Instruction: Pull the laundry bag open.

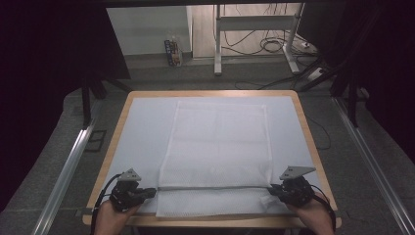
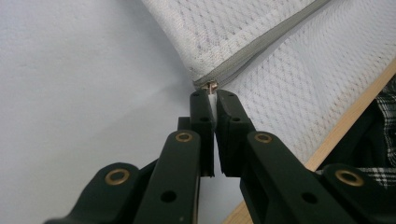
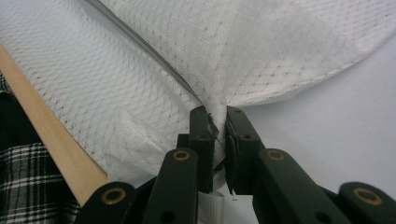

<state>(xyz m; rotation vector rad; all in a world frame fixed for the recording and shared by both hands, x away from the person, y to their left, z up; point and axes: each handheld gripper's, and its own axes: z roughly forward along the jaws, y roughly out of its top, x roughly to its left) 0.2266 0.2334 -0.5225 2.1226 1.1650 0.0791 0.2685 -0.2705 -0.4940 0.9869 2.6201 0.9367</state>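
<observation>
A: Start with the big picture. Why does the bench carry that pale sheet under everything?

B: It gives you a plain, flat surface. The white mesh bag lies spread on it, long way running away from you, its near end close to the bench's front edge.

A: And the grey line across the near part?

B: That's the zipper, running from side to side. You hold both ends of it, so I'd judge you're keeping it taut and straight so it can run smoothly.

A: So what is your left claw doing?

B: It is clamped nearly shut on the small zipper pull at the bag's left corner, the tab pinched between the fingertips. That's the part that has to travel.

A: And your right claw?

B: It is pinched tight on a bunch of mesh at the bag's right corner, where the zipper ends. It anchors the cloth, so a pull from the left wouldn't drag the whole bag.
</observation>
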